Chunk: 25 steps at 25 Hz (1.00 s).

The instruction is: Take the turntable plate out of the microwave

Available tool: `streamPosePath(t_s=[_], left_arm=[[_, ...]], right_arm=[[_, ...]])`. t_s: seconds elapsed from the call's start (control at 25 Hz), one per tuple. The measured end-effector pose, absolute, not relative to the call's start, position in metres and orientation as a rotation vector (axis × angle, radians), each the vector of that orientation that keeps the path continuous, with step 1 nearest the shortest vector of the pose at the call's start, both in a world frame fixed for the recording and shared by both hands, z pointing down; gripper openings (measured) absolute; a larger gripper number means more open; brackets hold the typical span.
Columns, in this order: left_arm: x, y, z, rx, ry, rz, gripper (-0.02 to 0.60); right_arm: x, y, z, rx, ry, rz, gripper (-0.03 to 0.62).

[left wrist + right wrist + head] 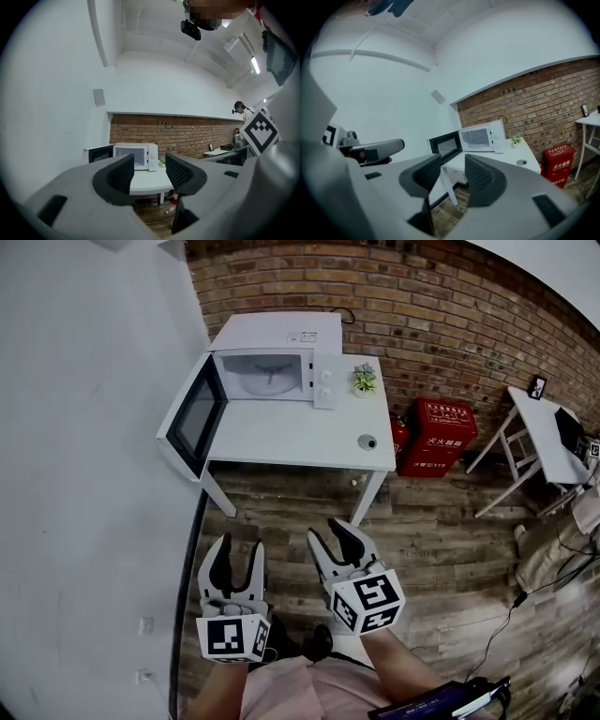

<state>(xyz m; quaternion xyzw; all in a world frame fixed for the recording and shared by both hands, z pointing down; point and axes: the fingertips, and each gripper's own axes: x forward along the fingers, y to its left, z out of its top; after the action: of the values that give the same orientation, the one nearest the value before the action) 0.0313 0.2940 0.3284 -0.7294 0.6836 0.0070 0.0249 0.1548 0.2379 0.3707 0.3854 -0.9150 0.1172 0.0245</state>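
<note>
Left hand-held gripper [239, 547] and right hand-held gripper [332, 532] gape empty, ribbed pads apart, facing the boxy white microwave [281, 334] with its round turntable plate [265, 381].

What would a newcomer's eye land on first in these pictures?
A white microwave stands open on a white table against the brick wall, its turntable plate inside. Nearest the camera, the left gripper and right gripper hang open and empty above the wooden floor.
</note>
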Motion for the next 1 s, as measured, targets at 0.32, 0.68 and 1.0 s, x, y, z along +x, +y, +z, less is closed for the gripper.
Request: streamPosePath(t_s=[0.32, 0.68, 1.0], left_arm=[[0.012, 0.25, 0.344, -2.269, 2.124, 0.007, 0.207], [-0.052, 0.149, 0.356, -2.337, 2.077, 0.03, 0.209], [-0.097, 0.074, 0.323, -2.349, 1.968, 0.098, 0.207]], right_arm=[[0.136, 0.195, 0.389, 1.204, -2.803, 0.39, 0.149], [0.076, 0.097, 0.397, 1.272, -2.744, 0.362, 0.141], [0.028, 0.025, 0.364, 1.352, -2.763, 0.3, 0.14]])
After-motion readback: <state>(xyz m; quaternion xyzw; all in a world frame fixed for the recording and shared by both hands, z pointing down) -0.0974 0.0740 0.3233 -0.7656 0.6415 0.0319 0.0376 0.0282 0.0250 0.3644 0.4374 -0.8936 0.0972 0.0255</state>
